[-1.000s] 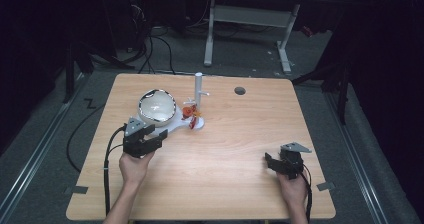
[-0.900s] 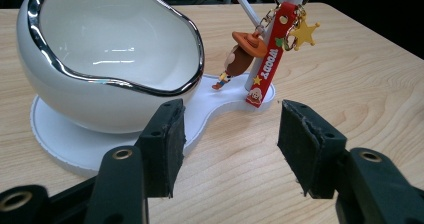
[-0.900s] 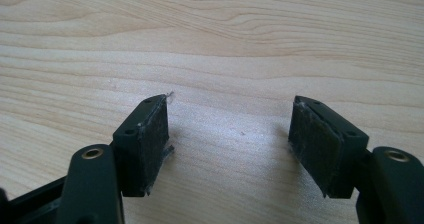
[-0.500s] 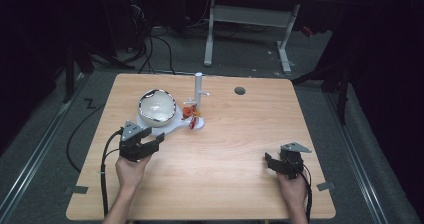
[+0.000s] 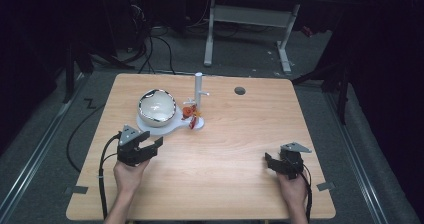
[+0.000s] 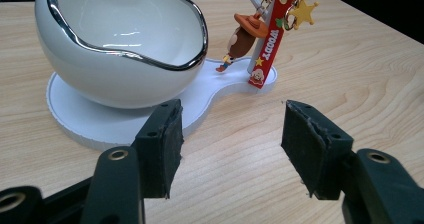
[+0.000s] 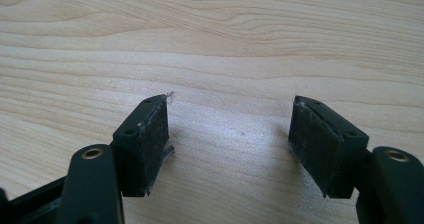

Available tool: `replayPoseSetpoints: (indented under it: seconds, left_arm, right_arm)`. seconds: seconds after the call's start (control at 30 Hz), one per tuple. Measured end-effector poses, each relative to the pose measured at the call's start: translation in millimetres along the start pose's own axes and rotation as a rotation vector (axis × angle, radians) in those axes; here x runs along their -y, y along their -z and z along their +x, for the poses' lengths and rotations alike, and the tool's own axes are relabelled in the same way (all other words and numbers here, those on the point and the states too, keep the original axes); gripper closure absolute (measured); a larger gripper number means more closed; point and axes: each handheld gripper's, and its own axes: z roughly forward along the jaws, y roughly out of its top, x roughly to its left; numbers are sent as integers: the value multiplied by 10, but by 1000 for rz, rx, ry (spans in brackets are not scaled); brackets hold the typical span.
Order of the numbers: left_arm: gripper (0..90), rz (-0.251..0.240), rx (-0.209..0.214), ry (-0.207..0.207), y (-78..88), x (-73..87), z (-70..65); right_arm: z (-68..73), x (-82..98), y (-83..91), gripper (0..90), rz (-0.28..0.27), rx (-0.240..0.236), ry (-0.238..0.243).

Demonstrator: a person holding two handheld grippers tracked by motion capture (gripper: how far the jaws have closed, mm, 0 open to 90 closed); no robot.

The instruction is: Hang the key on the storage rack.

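A white bowl [image 5: 156,106] [image 6: 125,44] with a chrome rim rests on a white stand base [image 5: 170,128] [image 6: 100,126]. A thin white post [image 5: 198,86] rises from the base. A red and orange cowboy keychain [image 5: 190,113] [image 6: 265,39] hangs against it. My left gripper [image 5: 152,141] [image 6: 230,134] sits just in front of the base, pointing at it. Its jaws have just been opening and nothing lies between them. My right gripper [image 5: 270,161] [image 7: 230,134] stands open low over bare wood at the front right, far from the stand.
The wooden table [image 5: 240,134] has a round cable hole [image 5: 240,90] at the back right. Beyond its far edge are dark floor, cables and the legs of another desk [image 5: 210,34]. Black cables trail from both grippers toward the near edge.
The left gripper has drawn back a little from the stand toward the near left. The right hand has kept still.
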Motion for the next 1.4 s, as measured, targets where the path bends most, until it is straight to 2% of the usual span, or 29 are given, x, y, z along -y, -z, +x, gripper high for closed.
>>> replayPoseSetpoints:
  seconds: [0.87, 1.4]
  left_arm:
    - [366, 40, -14, -13, 8, 148, -28]
    - [355, 65, -37, -16, -20, 233, -3]
  right_arm:
    - [1, 0, 0, 327, 0, 0, 1]
    - [1, 0, 1, 327, 0, 0, 1]
